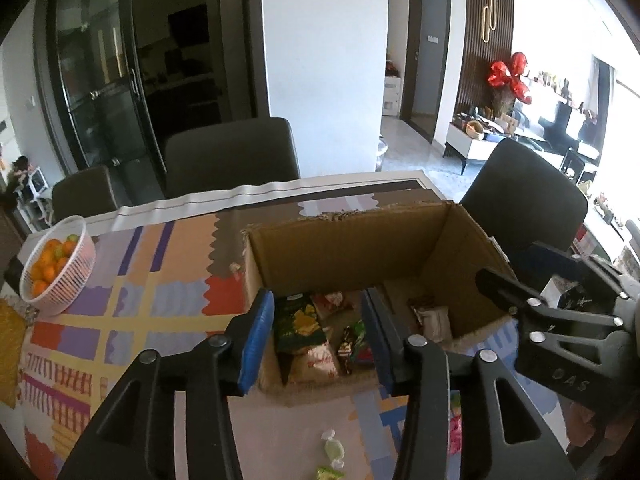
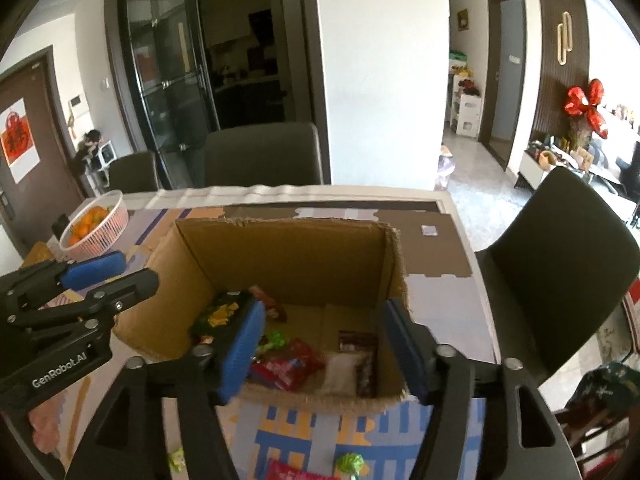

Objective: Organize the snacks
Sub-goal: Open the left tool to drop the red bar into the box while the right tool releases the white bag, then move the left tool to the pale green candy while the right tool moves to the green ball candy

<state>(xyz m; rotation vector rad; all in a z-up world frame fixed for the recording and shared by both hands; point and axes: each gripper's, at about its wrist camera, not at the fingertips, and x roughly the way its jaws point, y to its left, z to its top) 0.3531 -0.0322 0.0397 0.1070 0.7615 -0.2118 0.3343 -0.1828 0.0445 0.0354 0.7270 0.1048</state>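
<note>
An open cardboard box [image 1: 352,240] [image 2: 288,252] stands on the patterned tablecloth and holds several snack packets, among them a green chip bag [image 1: 298,322] [image 2: 218,314] and a red packet [image 2: 288,364]. My left gripper [image 1: 316,340] is open and empty above the box's near left side. My right gripper [image 2: 324,350] is open and empty above the box's near edge. Loose wrapped candies lie on the cloth in front of the box: a pale one [image 1: 334,446], a green one [image 2: 350,464] and a red packet [image 2: 286,472].
A white basket of oranges [image 1: 60,268] [image 2: 96,226] stands at the left of the table. Dark chairs [image 1: 232,156] [image 2: 560,268] stand behind and to the right of the table. The right gripper shows in the left wrist view [image 1: 560,312], the left gripper in the right wrist view [image 2: 72,304].
</note>
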